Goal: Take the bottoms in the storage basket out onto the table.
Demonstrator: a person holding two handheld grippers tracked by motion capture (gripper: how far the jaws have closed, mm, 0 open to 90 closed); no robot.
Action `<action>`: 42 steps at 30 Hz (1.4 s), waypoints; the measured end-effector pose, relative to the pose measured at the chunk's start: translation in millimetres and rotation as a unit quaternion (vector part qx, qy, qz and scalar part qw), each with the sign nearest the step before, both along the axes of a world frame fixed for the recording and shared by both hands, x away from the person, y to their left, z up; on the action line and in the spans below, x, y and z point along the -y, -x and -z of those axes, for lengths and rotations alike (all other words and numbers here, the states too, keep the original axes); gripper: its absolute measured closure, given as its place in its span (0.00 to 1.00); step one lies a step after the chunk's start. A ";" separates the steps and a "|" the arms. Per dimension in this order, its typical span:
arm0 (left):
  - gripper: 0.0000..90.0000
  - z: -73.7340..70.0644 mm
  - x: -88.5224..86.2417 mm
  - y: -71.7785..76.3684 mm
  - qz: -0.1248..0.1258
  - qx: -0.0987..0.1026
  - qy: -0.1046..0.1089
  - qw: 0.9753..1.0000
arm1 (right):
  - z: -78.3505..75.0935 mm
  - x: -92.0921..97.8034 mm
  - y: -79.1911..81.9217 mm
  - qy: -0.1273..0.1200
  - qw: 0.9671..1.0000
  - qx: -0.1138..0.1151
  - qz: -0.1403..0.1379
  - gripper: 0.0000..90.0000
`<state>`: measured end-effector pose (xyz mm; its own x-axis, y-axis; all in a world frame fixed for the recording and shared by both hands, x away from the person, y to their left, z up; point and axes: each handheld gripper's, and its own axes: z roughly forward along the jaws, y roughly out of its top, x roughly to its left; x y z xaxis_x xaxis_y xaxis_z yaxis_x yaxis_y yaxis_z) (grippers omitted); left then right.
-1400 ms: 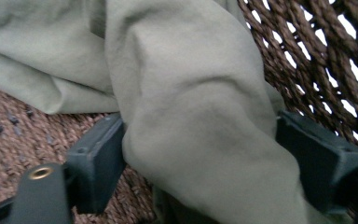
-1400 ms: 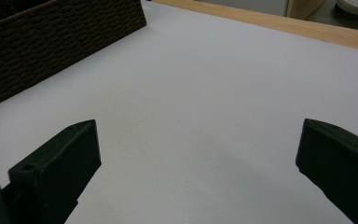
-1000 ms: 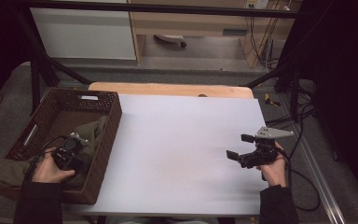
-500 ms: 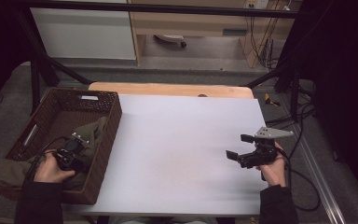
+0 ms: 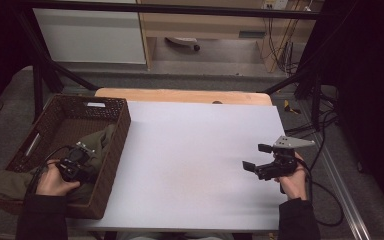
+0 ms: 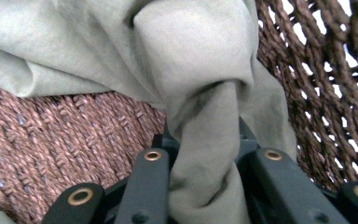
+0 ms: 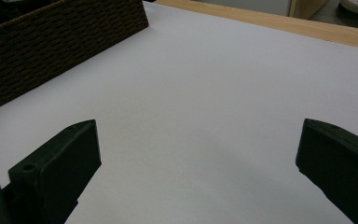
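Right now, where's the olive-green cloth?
The olive-green cloth lies in the brown wicker basket at the left of the high view, spilling over its near-left rim. The left gripper is shut on a fold of it.

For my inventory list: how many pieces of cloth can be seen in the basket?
1: an olive-green cloth in the wicker basket, pinched by the left tool. Others may be hidden beneath its folds.

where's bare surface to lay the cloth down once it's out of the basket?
The white tabletop is bare between the brown wicker basket and the right gripper, back to the wooden strip. The crowded spot is the basket, where the left gripper pinches the olive-green cloth. The right gripper's jaws stand wide apart.
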<state>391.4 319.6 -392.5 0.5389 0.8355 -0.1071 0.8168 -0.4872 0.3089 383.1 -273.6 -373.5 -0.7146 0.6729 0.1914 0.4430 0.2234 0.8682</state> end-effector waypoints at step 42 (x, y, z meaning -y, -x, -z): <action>0.82 -38.6 -10.9 7.7 -0.049 0.081 0.077 0.993 | 0.0 -0.6 0.0 0.003 1.000 0.001 0.003 0.01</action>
